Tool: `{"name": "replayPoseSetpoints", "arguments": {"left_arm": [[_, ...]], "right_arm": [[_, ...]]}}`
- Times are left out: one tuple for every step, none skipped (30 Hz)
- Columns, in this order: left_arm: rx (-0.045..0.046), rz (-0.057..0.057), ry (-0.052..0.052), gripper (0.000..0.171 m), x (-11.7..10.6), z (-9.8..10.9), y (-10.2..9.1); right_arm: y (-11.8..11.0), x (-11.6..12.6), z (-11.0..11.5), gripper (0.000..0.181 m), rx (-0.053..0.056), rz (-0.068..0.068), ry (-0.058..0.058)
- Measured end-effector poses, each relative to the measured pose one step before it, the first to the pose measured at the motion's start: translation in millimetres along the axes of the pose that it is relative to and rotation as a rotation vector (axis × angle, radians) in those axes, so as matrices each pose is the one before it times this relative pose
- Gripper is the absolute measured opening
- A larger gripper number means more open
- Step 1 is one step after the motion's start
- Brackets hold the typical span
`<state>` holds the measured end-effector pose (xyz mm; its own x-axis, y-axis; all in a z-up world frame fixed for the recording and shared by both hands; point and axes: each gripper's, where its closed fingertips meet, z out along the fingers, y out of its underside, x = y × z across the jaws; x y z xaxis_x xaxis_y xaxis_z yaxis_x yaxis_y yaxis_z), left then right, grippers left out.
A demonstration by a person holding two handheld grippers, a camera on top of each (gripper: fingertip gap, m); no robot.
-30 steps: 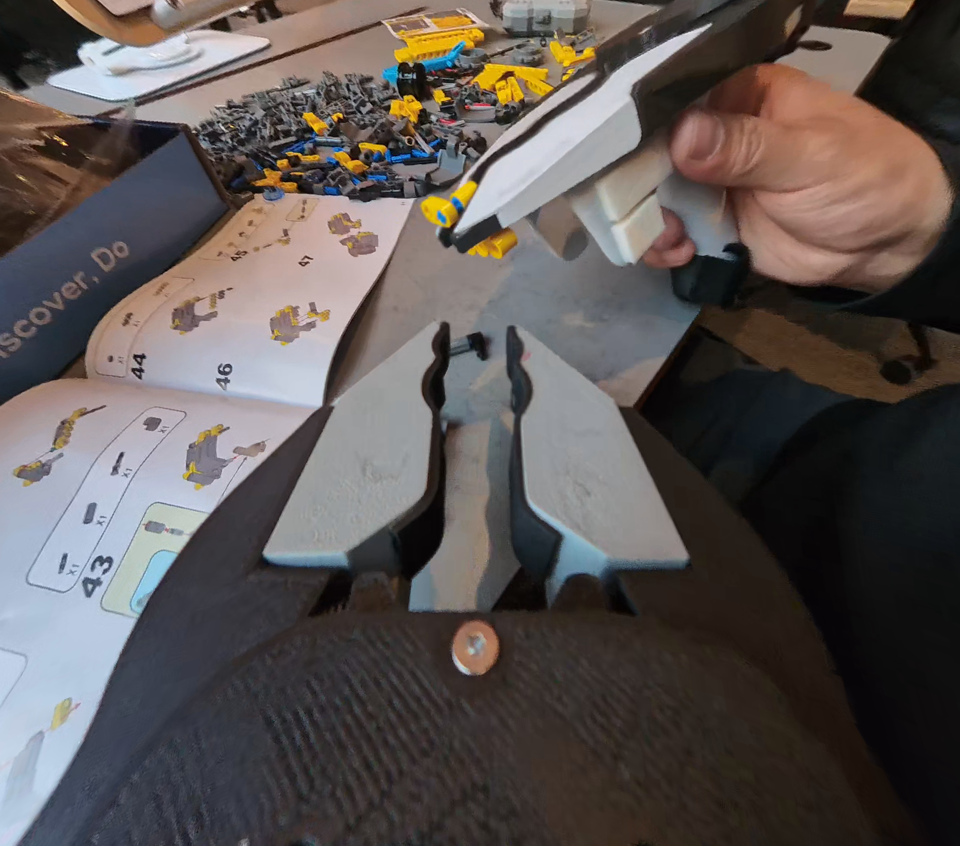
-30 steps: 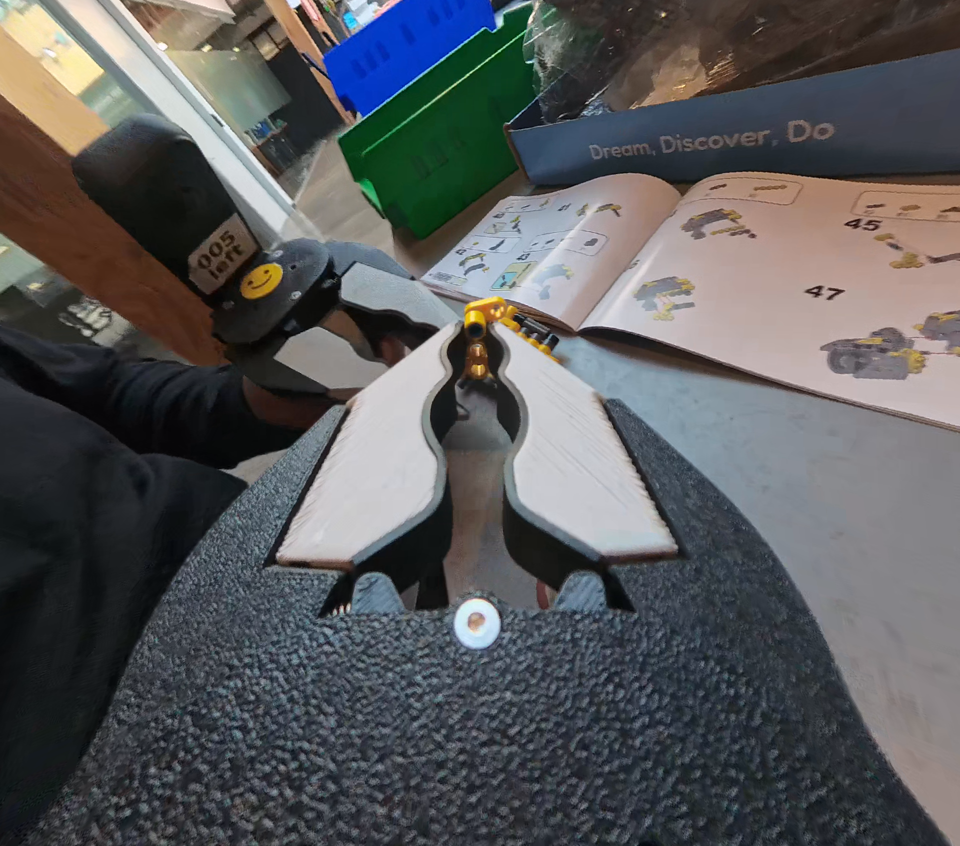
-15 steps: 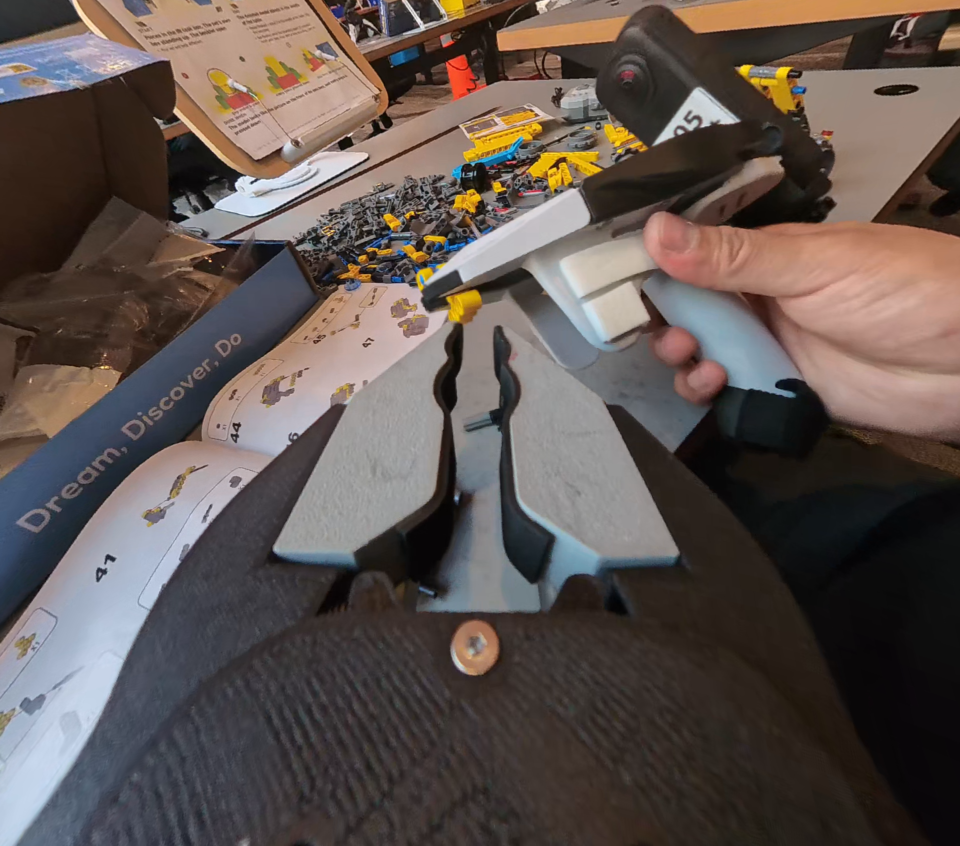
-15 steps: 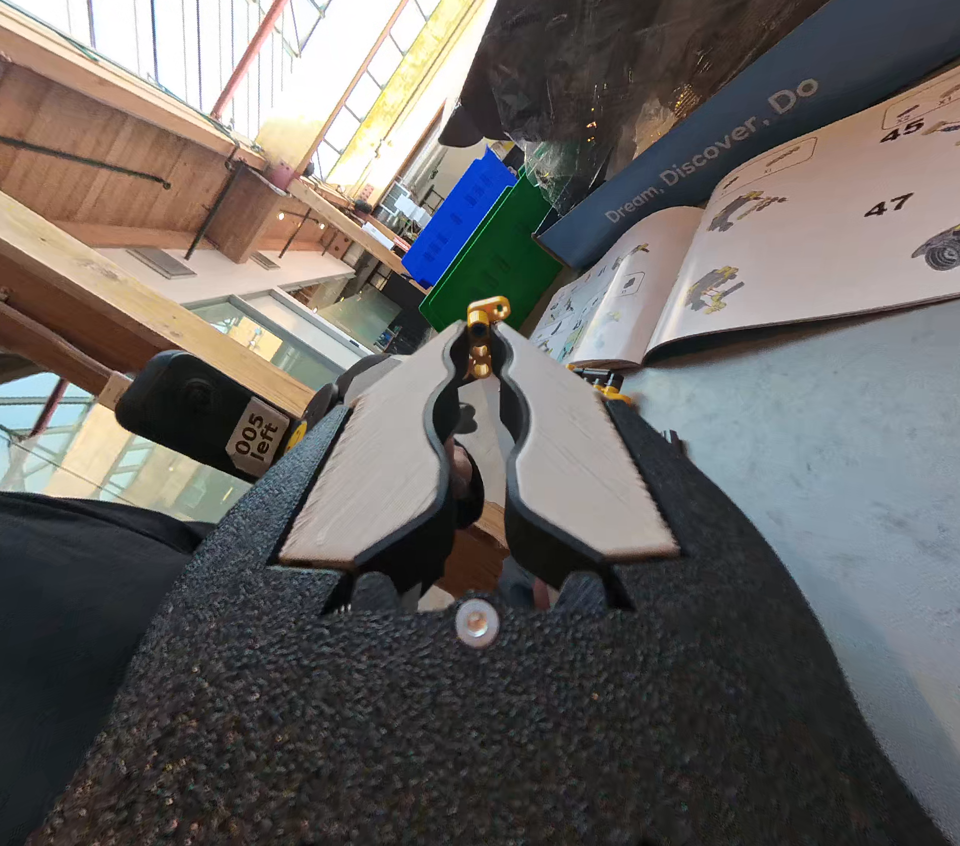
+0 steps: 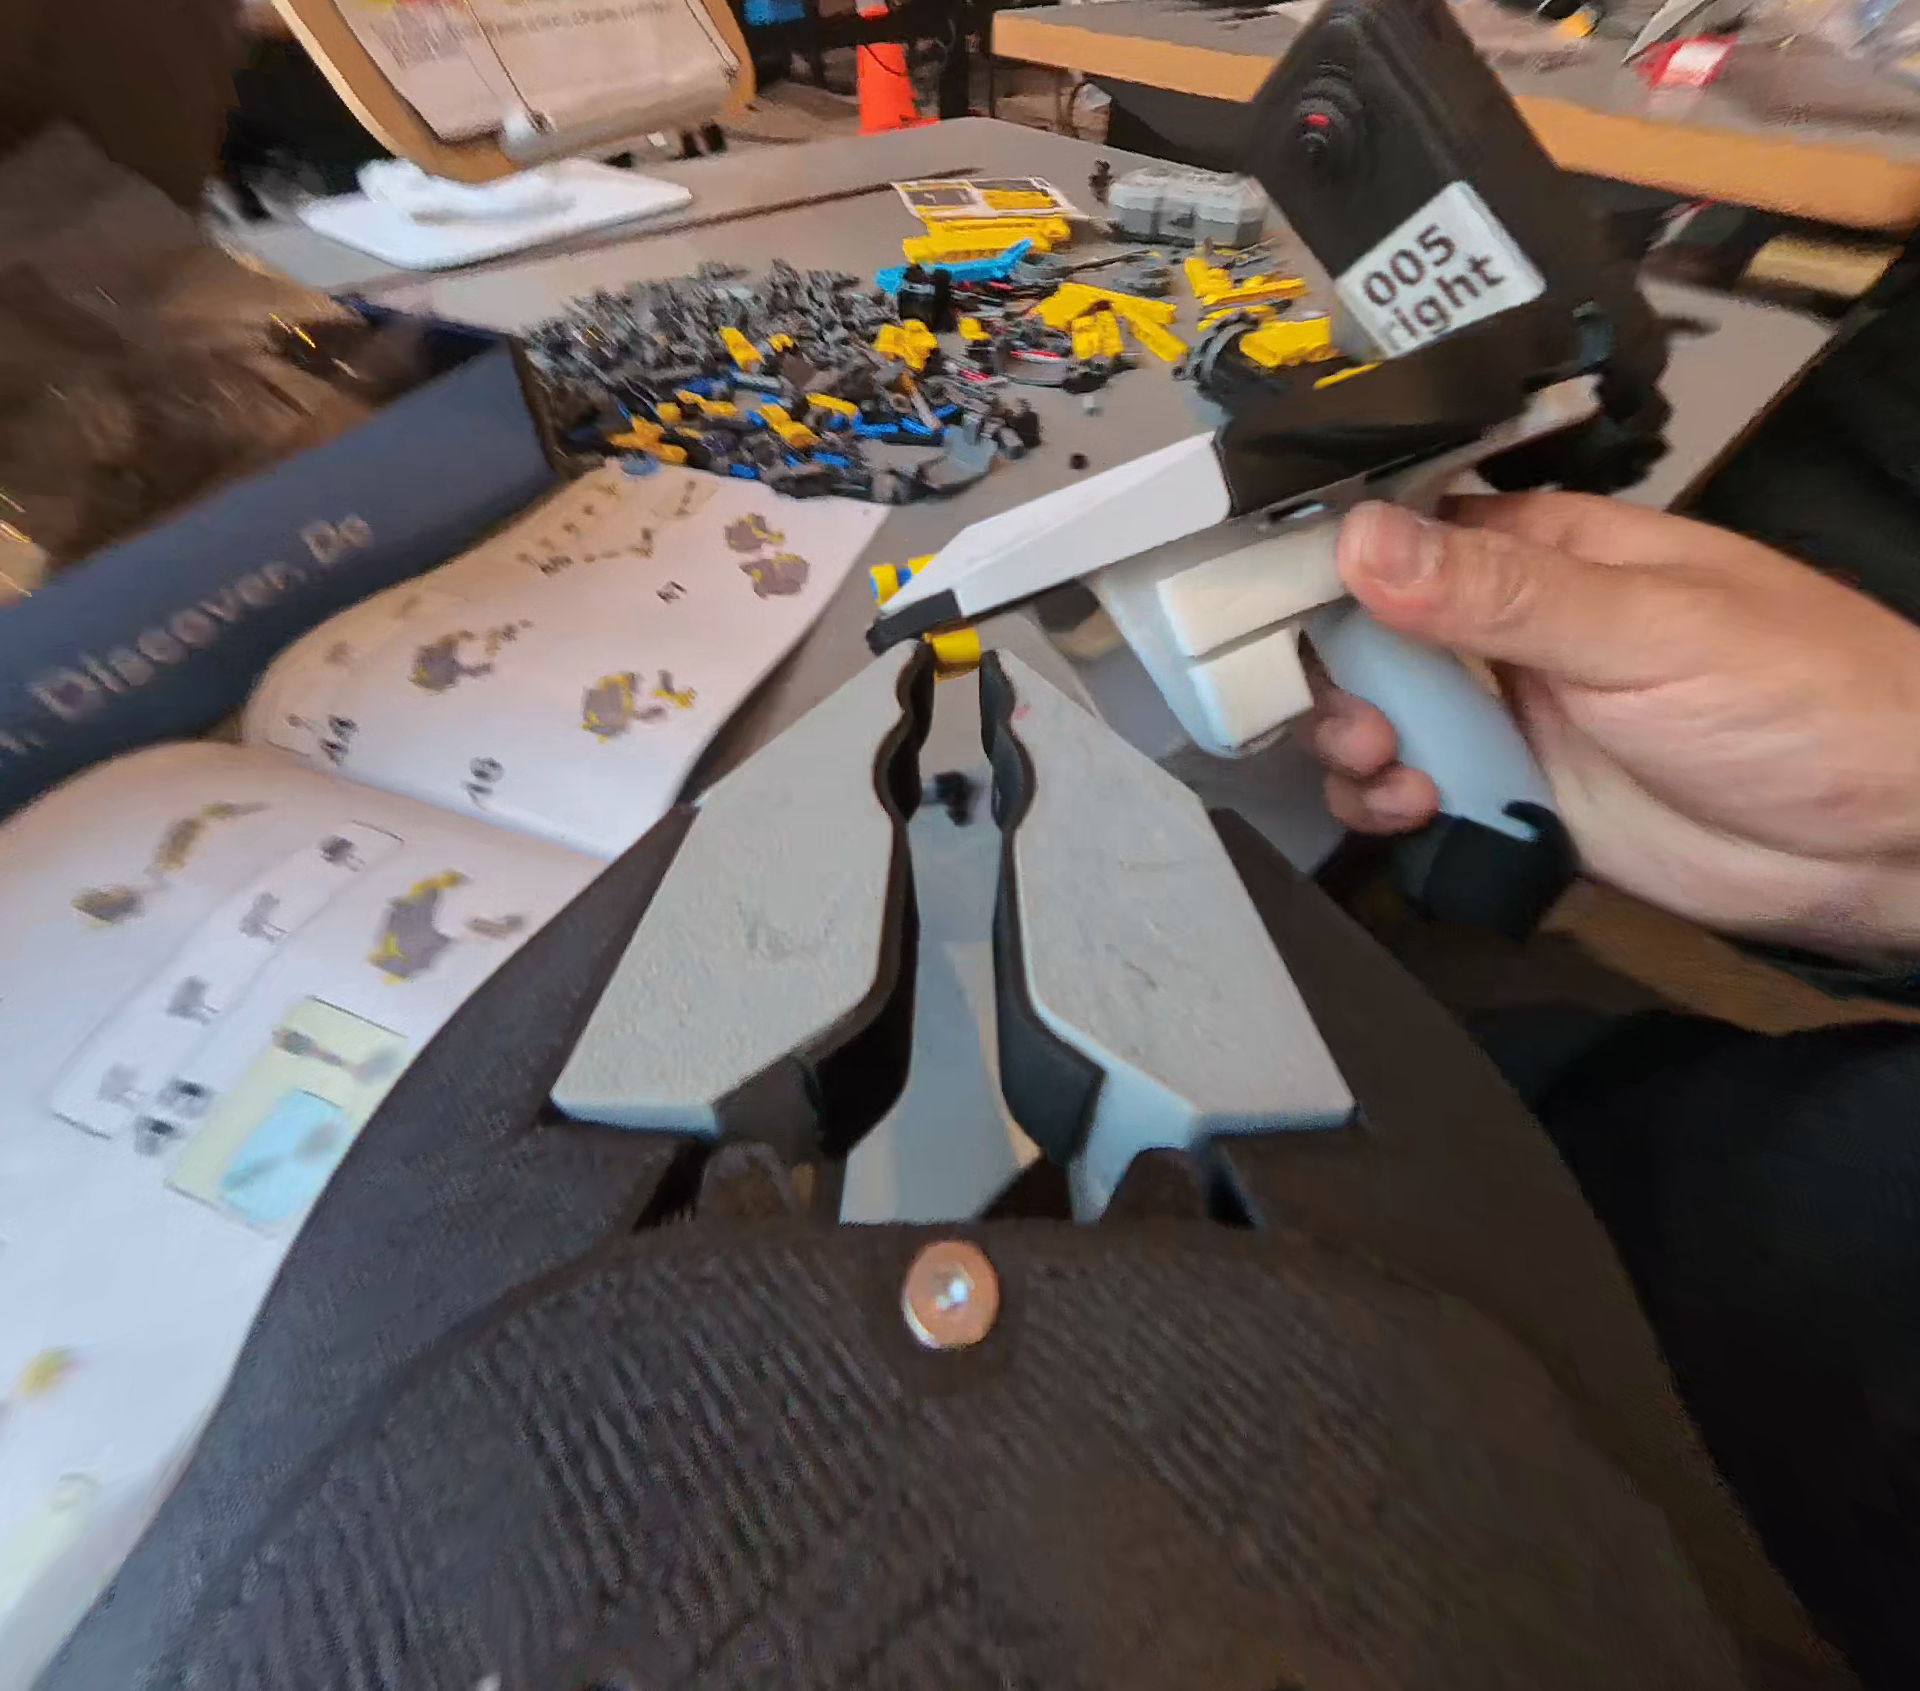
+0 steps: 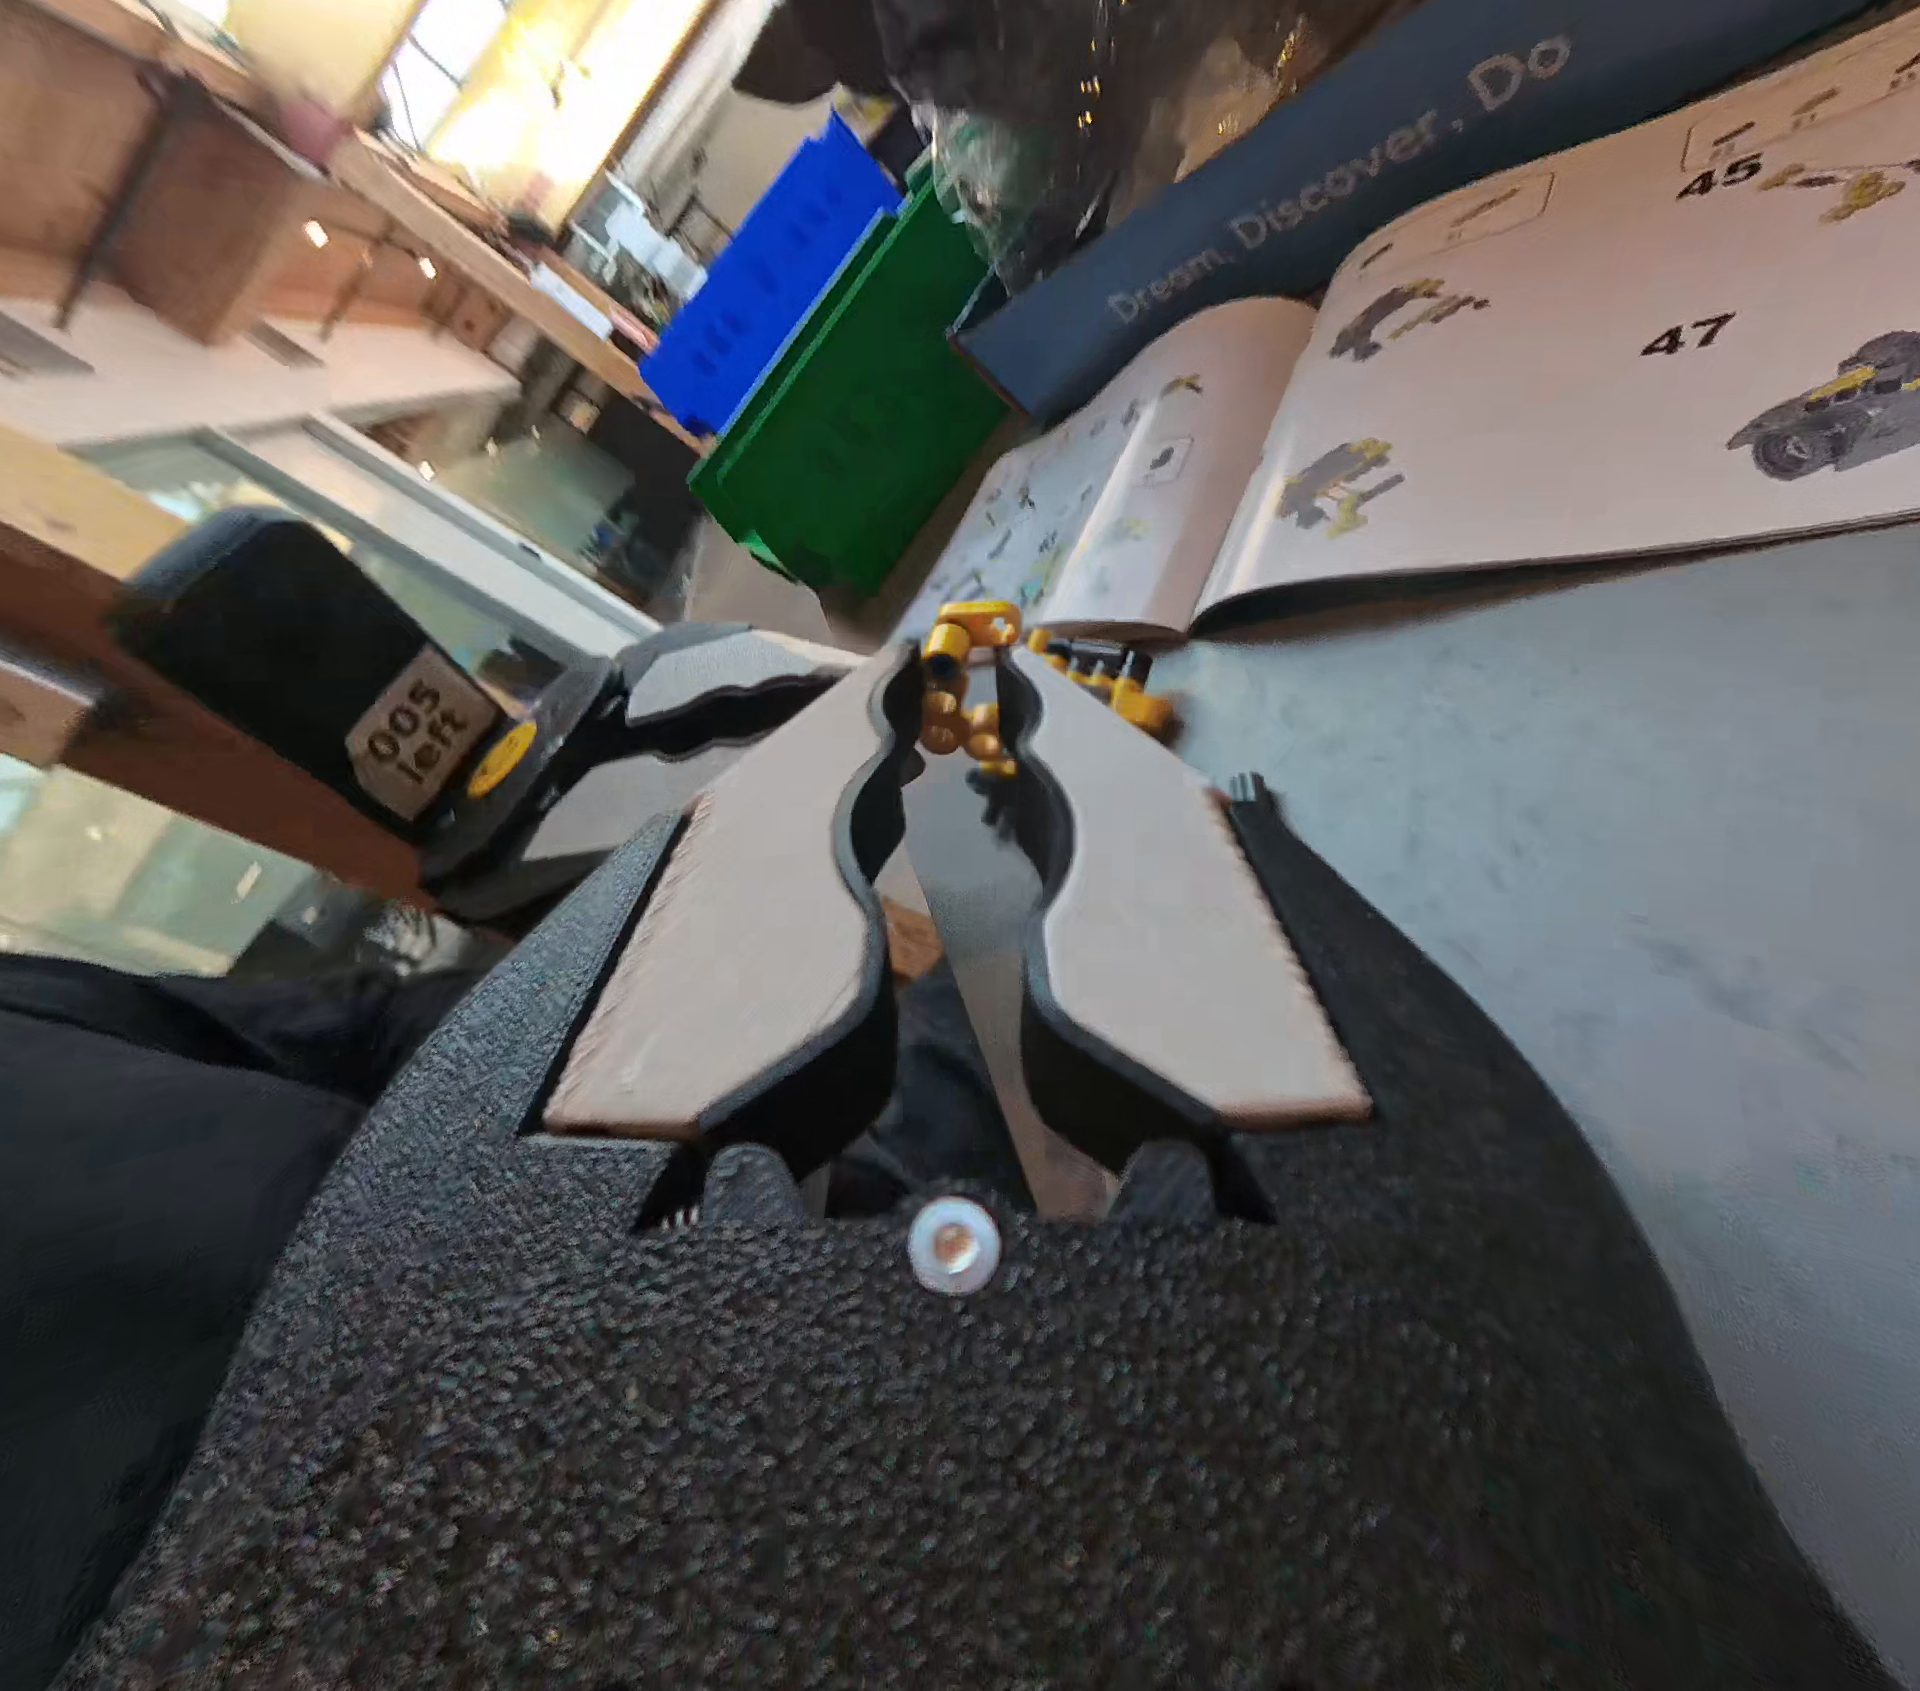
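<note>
While the right gripper (image 6: pixel 958 673) pinches a small yellow plastic brick assembly with pin holes (image 6: pixel 961 696) between its fingertips, that piece sticks out past the tips and hangs above the grey table (image 6: pixel 1558 810), close to the near edge of the open white instruction booklet (image 6: pixel 1507 394). In the left wrist view the same gripper (image 5: pixel 914 618) comes in from the right, tilted with its nose down and to the left, gripped by a bare hand (image 5: pixel 1621 685) around its pale handle, and a bit of the yellow piece (image 5: pixel 951 649) shows under its tip. The left gripper (image 5: pixel 948 685) points forward just beneath that nose, its fingers drawn close with only a narrow slit between them; the yellow piece sits right at their tips, but whether they grasp it I cannot tell. A tiny dark pin (image 5: pixel 948 794) shows in the slit between the fingers farther back, and I cannot tell whether it is held or lies on the table behind. Seen from the right wrist view, the left gripper (image 6: pixel 821 675) lies low to the left of the piece. A second small yellow and black brick cluster (image 6: pixel 1112 685) rests on the table just beside the booklet. Farther back lie a heap of grey, blue and yellow bricks (image 5: pixel 790 384), a dark blue box (image 5: pixel 260 561) beside the booklet, and blue and green plastic bins (image 6: pixel 831 394).
</note>
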<state>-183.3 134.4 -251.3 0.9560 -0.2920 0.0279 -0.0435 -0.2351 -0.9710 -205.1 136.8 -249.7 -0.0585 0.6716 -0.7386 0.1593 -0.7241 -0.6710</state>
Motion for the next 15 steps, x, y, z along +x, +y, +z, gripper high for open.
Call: {"name": "replayPoseSetpoints", "arguments": {"left_arm": [[0.00071,-0.0733,0.0400,0.006,3.49,-1.91,3.74],[-0.01031,-0.0654,0.0418,0.006,4.29,-1.49,5.09],[-0.02370,-0.0501,0.0390,0.006,4.69,-0.02,6.92],[-0.01878,-0.0378,0.0303,0.006,3.69,0.60,6.55],[-0.01145,-0.0282,0.0046,0.006,-0.87,-0.25,5.42],[-0.00347,-0.0215,0.0041,0.006,-2.14,-0.14,3.94],[-0.00214,-0.0275,-0.0184,0.006,-6.68,-0.03,3.27],[0.00933,-0.0327,0.0006,0.006,-4.40,-0.32,0.35],[0.00866,-0.0344,0.0072,0.006,-2.92,-0.53,-0.46],[0.00742,-0.0296,0.0123,0.006,-1.25,-0.61,-0.38],[0.00448,-0.0301,0.0182,0.006,0.25,-0.88,0.41],[-0.00192,-0.0341,0.0198,0.006,0.76,-1.38,1.97],[-0.00179,-0.0270,0.0102,0.006,-0.40,-2.09,2.81],[0.00306,-0.0138,0.0066,0.006,-0.38,-2.84,2.37],[-0.00276,-0.0085,-0.0038,0.006,-1.46,-3.02,2.85]], "right_arm": [[5.48,1.67,-1.99,0.013,-0.0562,-0.0328,0.0069],[7.00,1.74,-2.35,0.016,-0.0628,-0.0391,0.0064],[7.37,2.56,-2.86,0.018,-0.0641,-0.0398,0.0135],[6.62,1.88,-2.93,0.019,-0.0583,-0.0444,0.0102],[5.82,1.20,-2.29,0.019,-0.0522,-0.0375,0.0043],[3.38,3.79,-2.07,0.028,-0.0361,-0.0155,0.0203],[0.84,4.21,-1.58,0.035,-0.0172,-0.0008,0.0215],[-0.22,-0.52,-0.63,0.035,-0.0061,0.0118,-0.0085],[-0.62,-3.50,-0.38,0.037,-0.0017,0.0227,-0.0255],[-0.63,-1.84,-1.05,0.038,-0.0023,0.0068,-0.0119],[-0.83,2.40,-2.43,0.037,-0.0075,-0.0297,0.0182],[-1.06,6.28,-4.04,0.037,-0.0177,-0.0594,0.0407],[-0.94,6.81,-4.33,0.035,-0.0298,-0.0753,0.0373],[0.79,4.90,-3.04,0.032,-0.0452,-0.0850,0.0158],[2.74,5.76,-1.36,0.033,-0.0541,-0.0837,0.0150]]}}
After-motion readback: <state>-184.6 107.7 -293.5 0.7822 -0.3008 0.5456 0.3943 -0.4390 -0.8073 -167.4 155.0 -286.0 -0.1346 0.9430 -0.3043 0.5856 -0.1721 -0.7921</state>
